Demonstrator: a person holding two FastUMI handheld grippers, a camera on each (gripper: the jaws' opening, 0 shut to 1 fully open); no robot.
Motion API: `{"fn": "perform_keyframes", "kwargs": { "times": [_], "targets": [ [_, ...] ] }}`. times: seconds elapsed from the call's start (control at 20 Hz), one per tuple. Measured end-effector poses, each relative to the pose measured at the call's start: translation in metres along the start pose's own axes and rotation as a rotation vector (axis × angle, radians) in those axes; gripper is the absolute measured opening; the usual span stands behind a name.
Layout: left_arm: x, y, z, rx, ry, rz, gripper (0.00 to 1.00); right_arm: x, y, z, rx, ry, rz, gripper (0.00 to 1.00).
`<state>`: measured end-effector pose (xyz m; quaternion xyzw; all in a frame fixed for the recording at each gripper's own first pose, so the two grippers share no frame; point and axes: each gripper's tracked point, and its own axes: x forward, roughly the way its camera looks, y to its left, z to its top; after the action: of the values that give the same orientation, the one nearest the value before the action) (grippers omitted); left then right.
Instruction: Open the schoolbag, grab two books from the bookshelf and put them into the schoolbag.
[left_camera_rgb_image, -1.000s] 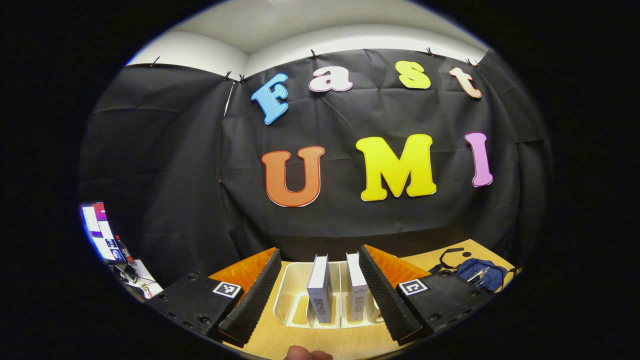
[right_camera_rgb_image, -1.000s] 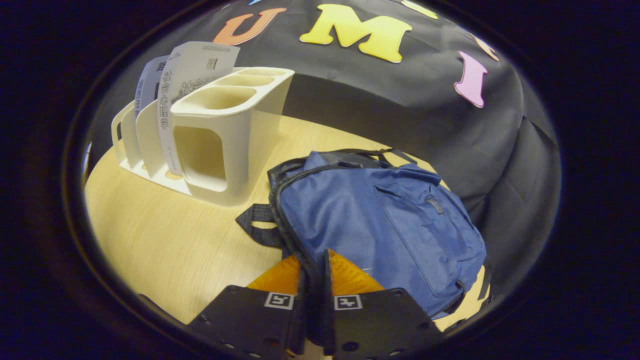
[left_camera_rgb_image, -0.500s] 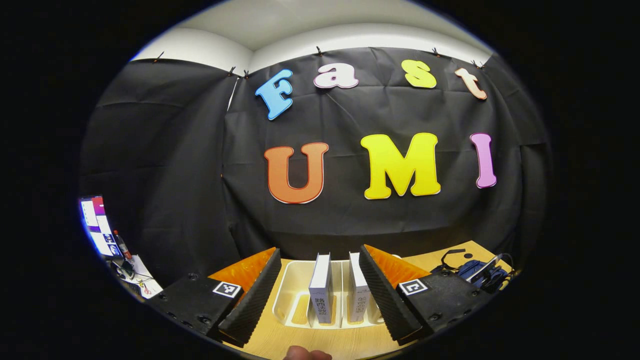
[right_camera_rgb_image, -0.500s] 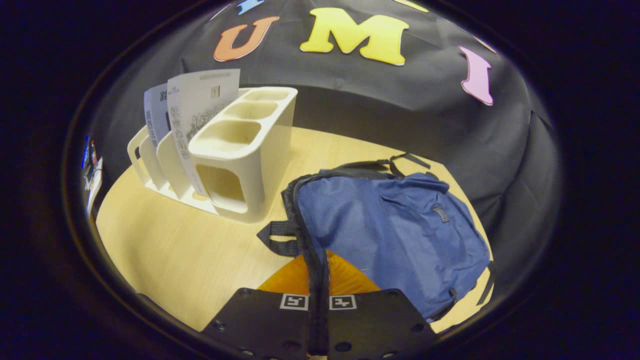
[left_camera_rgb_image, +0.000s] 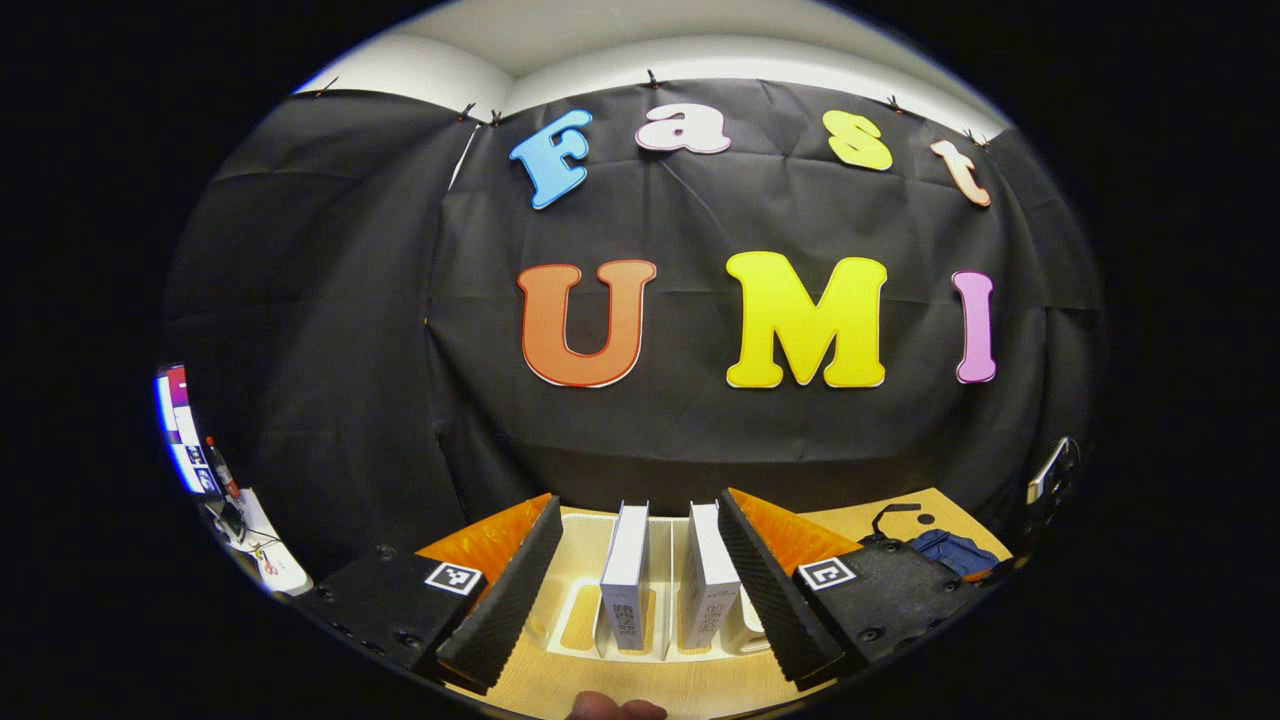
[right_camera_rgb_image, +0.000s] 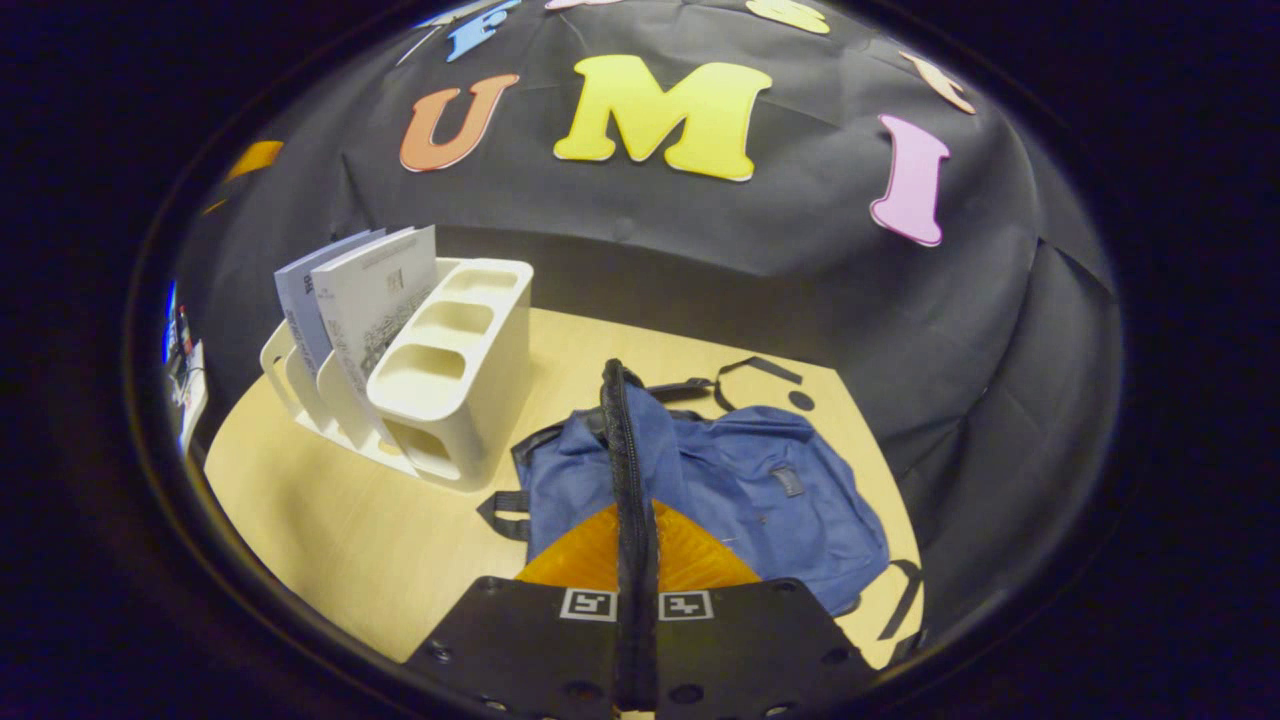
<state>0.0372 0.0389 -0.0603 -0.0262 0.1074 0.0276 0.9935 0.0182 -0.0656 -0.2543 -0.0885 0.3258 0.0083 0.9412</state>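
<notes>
Two white books (left_camera_rgb_image: 625, 575) (left_camera_rgb_image: 708, 580) stand upright in the cream bookshelf (left_camera_rgb_image: 575, 625) on the wooden table. My left gripper (left_camera_rgb_image: 638, 505) is open in front of them, one finger on each side, touching neither. The blue schoolbag (right_camera_rgb_image: 760, 490) lies right of the bookshelf (right_camera_rgb_image: 450, 380), where the books (right_camera_rgb_image: 375, 295) lean. My right gripper (right_camera_rgb_image: 636, 510) is shut on the bag's black zipper edge (right_camera_rgb_image: 618, 430) and holds it up as a taut ridge above the bag's body. In the left gripper view the schoolbag (left_camera_rgb_image: 950, 550) lies at the far right.
A lit screen (left_camera_rgb_image: 180, 425) and small clutter sit off the table's left side. The bag's black straps (right_camera_rgb_image: 740, 372) trail toward the cloth wall. Bare tabletop (right_camera_rgb_image: 330, 520) lies in front of the bookshelf. A fingertip (left_camera_rgb_image: 615, 708) shows at the bottom edge.
My right gripper rose, pulling the zipper edge up away from the bag's body. The left gripper crept a little closer to the two books, still open.
</notes>
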Motion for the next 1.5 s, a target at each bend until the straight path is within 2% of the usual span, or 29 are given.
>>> {"fn": "perform_keyframes", "kwargs": {
  "times": [0.2, 0.3, 0.55, 0.65, 0.85, 1.0, 1.5],
  "targets": [
    [0.022, -0.011, 0.017, 0.008, 0.017, -0.03, 0.99, -0.015, -0.065, 0.019, -0.016, -0.028, -0.094, 0.01],
    [0.034, -0.024, 0.019, 0.0, 0.042, -0.068, 0.99, -0.019, -0.095, 0.027, -0.001, -0.04, -0.127, 0.01],
    [0.062, -0.061, 0.018, 0.019, 0.166, -0.16, 0.98, -0.021, -0.152, 0.031, 0.043, -0.048, -0.158, 0.0],
    [0.072, -0.073, 0.01, 0.026, 0.246, -0.186, 0.98, -0.019, -0.17, 0.031, 0.054, -0.051, -0.16, 0.0],
    [0.09, -0.094, -0.029, 0.003, 0.478, -0.242, 0.99, -0.014, -0.2, 0.028, 0.086, -0.049, -0.148, 0.0],
    [0.098, -0.092, -0.053, 0.028, 0.646, -0.251, 0.99, -0.01, -0.215, 0.022, 0.112, -0.048, -0.14, 0.0],
    [0.117, -0.084, -0.13, 0.067, 1.086, -0.181, 0.99, 0.0, -0.229, 0.013, 0.155, -0.048, -0.097, 0.0]
  ]
}}
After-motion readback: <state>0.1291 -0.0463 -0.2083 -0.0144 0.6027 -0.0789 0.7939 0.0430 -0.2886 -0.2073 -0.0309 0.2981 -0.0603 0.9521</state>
